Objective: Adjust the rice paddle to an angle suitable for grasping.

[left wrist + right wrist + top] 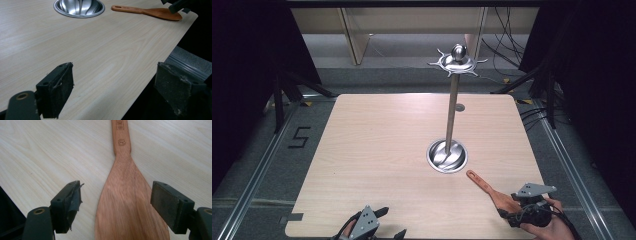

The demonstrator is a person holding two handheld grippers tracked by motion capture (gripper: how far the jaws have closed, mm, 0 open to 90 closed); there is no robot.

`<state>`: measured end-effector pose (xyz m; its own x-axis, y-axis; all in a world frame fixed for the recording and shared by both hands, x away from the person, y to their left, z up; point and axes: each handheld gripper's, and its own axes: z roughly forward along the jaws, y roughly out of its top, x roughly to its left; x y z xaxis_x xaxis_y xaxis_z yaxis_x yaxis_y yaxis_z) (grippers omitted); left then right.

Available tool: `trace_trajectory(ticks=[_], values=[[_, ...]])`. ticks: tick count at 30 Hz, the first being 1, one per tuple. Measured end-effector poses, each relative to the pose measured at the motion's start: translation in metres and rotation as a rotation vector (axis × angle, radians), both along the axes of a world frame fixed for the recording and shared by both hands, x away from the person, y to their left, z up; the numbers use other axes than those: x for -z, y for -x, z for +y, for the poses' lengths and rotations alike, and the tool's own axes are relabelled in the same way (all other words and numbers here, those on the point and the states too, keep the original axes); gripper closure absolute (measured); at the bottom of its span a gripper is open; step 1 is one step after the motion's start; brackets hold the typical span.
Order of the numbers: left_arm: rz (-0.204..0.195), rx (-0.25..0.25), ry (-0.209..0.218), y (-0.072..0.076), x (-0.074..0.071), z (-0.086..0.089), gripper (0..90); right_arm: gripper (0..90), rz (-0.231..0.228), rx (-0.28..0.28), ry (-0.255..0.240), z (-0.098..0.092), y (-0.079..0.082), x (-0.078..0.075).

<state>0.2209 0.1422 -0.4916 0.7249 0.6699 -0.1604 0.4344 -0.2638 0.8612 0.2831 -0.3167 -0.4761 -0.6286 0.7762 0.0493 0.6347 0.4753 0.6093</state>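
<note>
Pale wooden table [377, 150], dark surroundings

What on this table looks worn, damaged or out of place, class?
The black padding on one jaw of the right tool is torn and peeling at its edge. Otherwise nothing stands out: the flat brown wooden spatula lies flat, and the tall steel hook stand is upright.

Floor marking [300, 137] – "5", spatula [121, 135] handle – stamped logo, lettering unreadable
</note>
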Motion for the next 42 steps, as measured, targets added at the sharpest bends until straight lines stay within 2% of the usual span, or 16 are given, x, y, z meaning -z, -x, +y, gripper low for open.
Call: trace_trajectory(ticks=[6, 9, 10, 13, 16, 18, 20, 23, 25, 27, 28, 29, 31, 32, 36, 42], values=[[-0.002, 0.0, 0.001, 0.0, 0.0, 0.0, 14.7, 25.3, -0.028, 0.005, -0.005, 0.0, 0.0, 0.002], [-0.002, 0.0, -0.004, 0.0, 0.0, 0.001, 14.6, 25.3, -0.015, 0.014, -0.009, 0.001, 0.001, 0.001], [-0.006, 0.006, -0.004, 0.0, 0.0, 0.0, 14.7, 25.3, -0.061, 0.002, -0.023, 0.001, -0.001, 0.004], [-0.003, 0.001, 0.002, 0.0, 0.0, 0.0, 14.7, 25.3, -0.009, -0.001, 0.003, 0.0, 0.0, -0.001], [-0.02, 0.019, -0.028, -0.002, 0.0, 0.002, 14.7, 25.3, 0.005, 0.002, 0.007, 0.001, 0.0, -0.001], [-0.018, 0.018, -0.025, -0.002, 0.0, 0.002, 14.7, 25.3, -0.034, 0.003, -0.013, 0.003, -0.002, 0.001], [-0.017, 0.016, -0.018, -0.002, 0.0, 0.001, 14.7, 25.3, -0.008, -0.004, 0.012, 0.003, -0.002, -0.001], [-0.021, 0.016, -0.019, -0.003, 0.0, 0.002, 14.6, 25.3, -0.007, 0.021, -0.01, 0.007, -0.001, 0.0], [-0.017, 0.007, -0.031, -0.002, -0.001, 0.002, 14.6, 25.3, -0.016, -0.008, 0.016, 0.005, -0.003, -0.002], [-0.014, 0.015, -0.015, -0.002, 0.0, 0.001, 14.6, 25.3, -0.033, 0.013, -0.014, 0.009, -0.004, 0.0], [-0.015, 0.016, -0.016, -0.002, 0.0, 0.001, 14.6, 25.3, -0.059, 0.008, -0.006, 0.009, -0.006, -0.001], [-0.014, 0.017, -0.017, -0.002, 0.0, 0.001, 14.6, 25.0, -0.041, -0.008, 0.019, 0.01, -0.008, -0.005], [-0.014, 0.011, -0.017, -0.002, 0.0, 0.001, 14.6, 24.4, -0.041, 0.006, -0.007, 0.013, -0.008, -0.003], [-0.014, 0.012, -0.016, -0.002, 0.0, 0.001, 14.6, 22.9, -0.04, -0.032, 0.026, 0.012, -0.013, -0.008], [-0.012, 0.011, -0.011, -0.003, 0.0, 0.001, 14.7, 21.7, -0.056, -0.051, 0.029, 0.019, -0.021, -0.008], [-0.001, -0.01, -0.004, -0.002, 0.001, 0.001, 14.6, 21.2, -0.027, -0.063, 0.076, 0.032, -0.03, -0.007]])
